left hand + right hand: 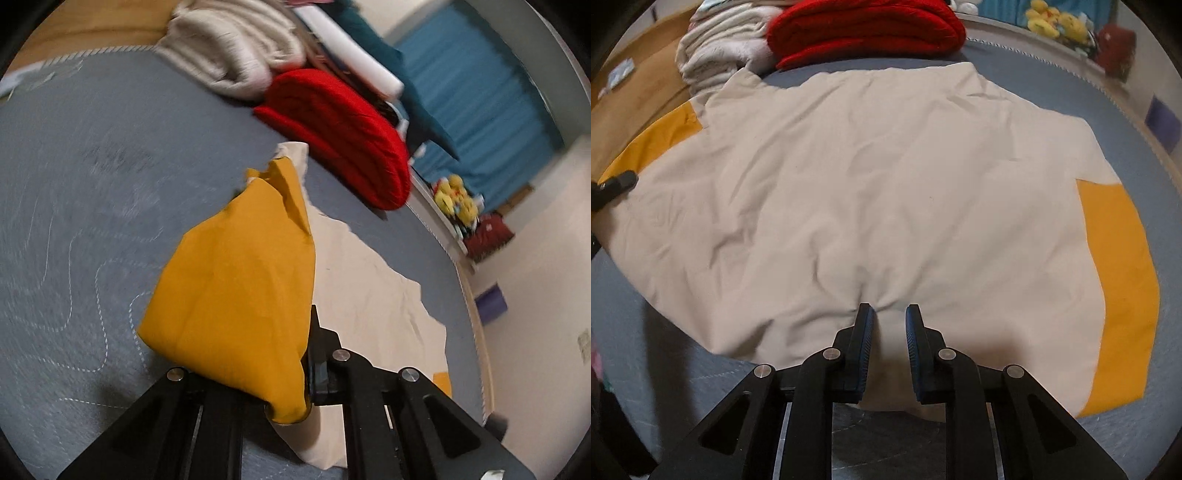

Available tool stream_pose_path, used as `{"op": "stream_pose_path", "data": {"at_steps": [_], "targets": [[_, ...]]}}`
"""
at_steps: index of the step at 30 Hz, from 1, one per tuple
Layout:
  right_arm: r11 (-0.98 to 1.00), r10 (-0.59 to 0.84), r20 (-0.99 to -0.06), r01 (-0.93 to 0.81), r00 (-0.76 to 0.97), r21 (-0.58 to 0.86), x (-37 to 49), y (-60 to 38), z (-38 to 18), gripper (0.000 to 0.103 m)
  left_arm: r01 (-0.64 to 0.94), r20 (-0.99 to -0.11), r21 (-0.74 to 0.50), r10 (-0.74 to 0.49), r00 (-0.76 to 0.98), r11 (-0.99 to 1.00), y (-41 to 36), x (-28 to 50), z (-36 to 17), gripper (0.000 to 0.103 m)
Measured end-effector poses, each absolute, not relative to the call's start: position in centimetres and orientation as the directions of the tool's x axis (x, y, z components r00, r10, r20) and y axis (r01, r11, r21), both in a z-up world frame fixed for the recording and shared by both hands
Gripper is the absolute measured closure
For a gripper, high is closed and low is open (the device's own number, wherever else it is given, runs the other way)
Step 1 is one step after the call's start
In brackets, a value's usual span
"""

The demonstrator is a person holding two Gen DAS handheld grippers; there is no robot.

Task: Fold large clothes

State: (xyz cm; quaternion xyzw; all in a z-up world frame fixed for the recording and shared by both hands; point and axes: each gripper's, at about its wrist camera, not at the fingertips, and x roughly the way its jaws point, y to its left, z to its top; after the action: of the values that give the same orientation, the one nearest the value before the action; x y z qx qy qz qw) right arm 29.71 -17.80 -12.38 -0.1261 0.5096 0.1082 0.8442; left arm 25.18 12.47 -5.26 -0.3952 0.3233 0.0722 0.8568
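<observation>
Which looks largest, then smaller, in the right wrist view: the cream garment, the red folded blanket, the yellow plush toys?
1. cream garment, by far the largest, though it lies nearest the camera.
2. red folded blanket, cut off by the top edge.
3. yellow plush toys, smallest, and farthest away.

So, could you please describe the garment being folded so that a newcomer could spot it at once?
On the grey-blue quilted bedspread, in front of the red folded knit and the off-white folded knit, lies a cream T-shirt spread flat. Unlike those neighbours, it is unfolded and has mustard-yellow sleeves.
</observation>
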Motion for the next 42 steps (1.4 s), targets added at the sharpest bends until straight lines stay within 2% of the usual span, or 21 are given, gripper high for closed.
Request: {"op": "stream_pose_path", "data": {"at_steps": [8, 13, 20, 25, 28, 33, 37, 39, 42], "targets": [[0.943, 0.058, -0.821, -0.302, 0.568, -0.142, 28.5, -20.9, -6.1, 0.081, -0.278, -0.607, -0.537, -0.136, 0.783, 0.796, 7.4, 26.8, -0.6, 0.095], [0.95, 0.03, -0.778, -0.259, 0.627, -0.173, 27.6, -24.2, -2.5, 0.073, -0.203, -0.603, -0.481, -0.154, 0.782, 0.853, 3.0, 27.4, 1.6, 0.096], [0.953, 0.0, -0.757, -0.23, 0.653, -0.199, 26.4, -27.8, 0.1, 0.066, -0.095, -0.597, -0.444, -0.214, 0.773, 0.891, -4.0, 29.3, 3.9, 0.096], [0.967, -0.019, -0.747, -0.178, 0.664, -0.182, 26.3, -31.6, 1.9, 0.051, 0.005, -0.606, -0.414, -0.28, 0.744, 0.91, -11.0, 30.8, 4.7, 0.096], [0.976, -0.025, -0.743, -0.146, 0.669, -0.164, 26.1, -33.7, 2.8, 0.046, 0.071, -0.618, -0.397, -0.324, 0.717, 0.915, -15.6, 31.9, 4.3, 0.096], [0.99, -0.047, -0.738, -0.065, 0.673, -0.123, 26.7, -38.6, 4.1, 0.044, 0.157, -0.645, -0.381, -0.384, 0.661, 0.911, -22.1, 33.2, 1.9, 0.096], [0.997, -0.054, -0.739, -0.003, 0.671, -0.075, 27.4, -42.0, 4.9, 0.044, 0.211, -0.722, -0.35, -0.406, 0.56, 0.913, -27.4, 34.8, -2.2, 0.096], [0.999, -0.053, -0.737, 0.034, 0.673, -0.041, 27.8, -43.6, 5.3, 0.044, 0.198, -0.783, -0.329, -0.384, 0.49, 0.923, -28.8, 35.8, -4.6, 0.094], [0.997, -0.025, -0.747, 0.068, 0.665, 0.027, 28.3, -45.3, 5.4, 0.044, 0.189, -0.787, -0.385, -0.428, 0.444, 0.903, -28.2, 36.1, -4.9, 0.079]]}}
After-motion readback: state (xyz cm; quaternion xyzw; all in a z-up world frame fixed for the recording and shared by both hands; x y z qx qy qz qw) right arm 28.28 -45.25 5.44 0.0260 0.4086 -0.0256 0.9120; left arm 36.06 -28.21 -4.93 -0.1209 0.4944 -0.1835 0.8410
